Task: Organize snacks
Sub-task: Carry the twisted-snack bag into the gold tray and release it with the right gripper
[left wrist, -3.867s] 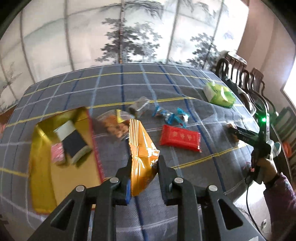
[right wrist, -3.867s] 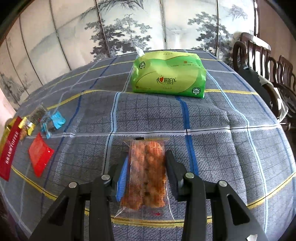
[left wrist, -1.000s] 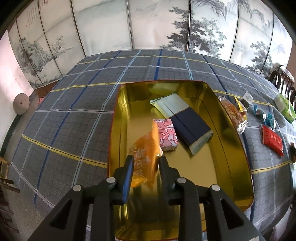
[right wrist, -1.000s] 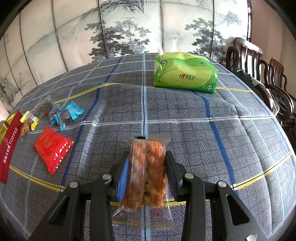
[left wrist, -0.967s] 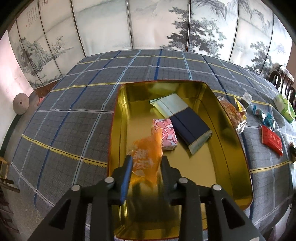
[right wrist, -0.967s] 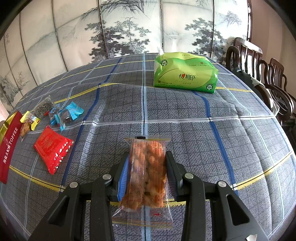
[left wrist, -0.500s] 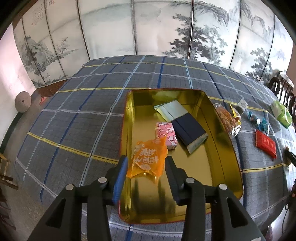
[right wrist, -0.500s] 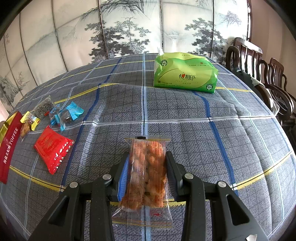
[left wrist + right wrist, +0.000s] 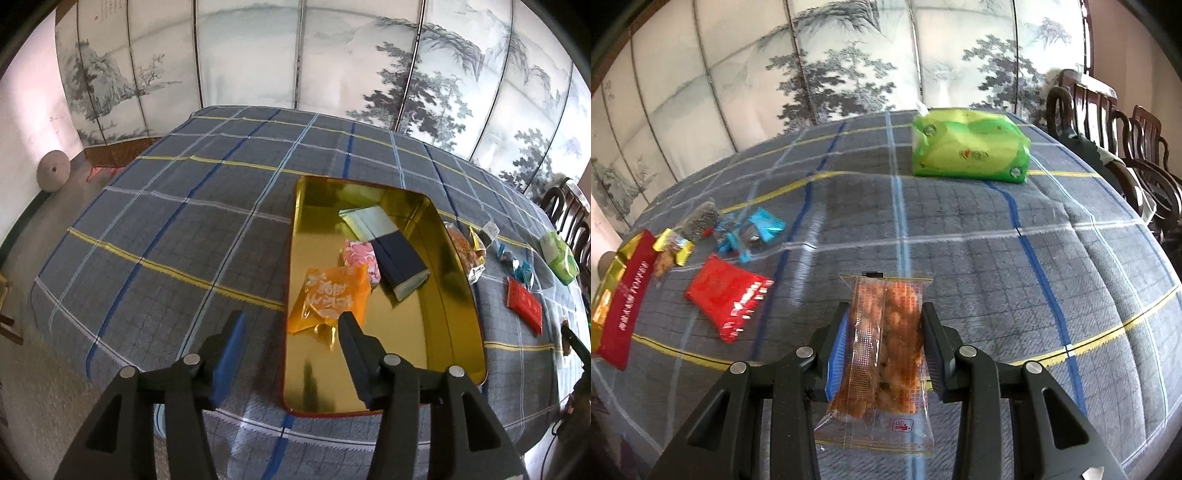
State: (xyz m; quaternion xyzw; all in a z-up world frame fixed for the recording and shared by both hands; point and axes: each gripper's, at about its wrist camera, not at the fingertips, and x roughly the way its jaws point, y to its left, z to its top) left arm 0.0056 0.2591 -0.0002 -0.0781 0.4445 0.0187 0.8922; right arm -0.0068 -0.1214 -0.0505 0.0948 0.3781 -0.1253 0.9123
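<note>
A gold tray (image 9: 458, 325) lies on the plaid tablecloth. In it lie an orange snack packet (image 9: 332, 299), a pink packet (image 9: 356, 254) and a dark blue and white box (image 9: 395, 254). My left gripper (image 9: 291, 325) is open and empty, held above the tray's near left edge. My right gripper (image 9: 884, 328) is shut on a clear packet of orange-brown snacks (image 9: 886, 343), held above the cloth. Loose on the cloth are a red packet (image 9: 729, 291), blue candies (image 9: 753, 230), a grey packet (image 9: 700, 218) and a yellow-ended packet (image 9: 666, 251).
A green tissue pack (image 9: 967, 149) lies at the far side of the table. The tray's red side (image 9: 622, 295) shows at the left in the right wrist view. Wooden chairs (image 9: 1108, 118) stand to the right. A painted folding screen (image 9: 295, 55) stands behind.
My left gripper opened, let the orange packet drop into the tray, and drew back to the left. My right gripper still holds its packet and has shifted slightly toward the loose snacks.
</note>
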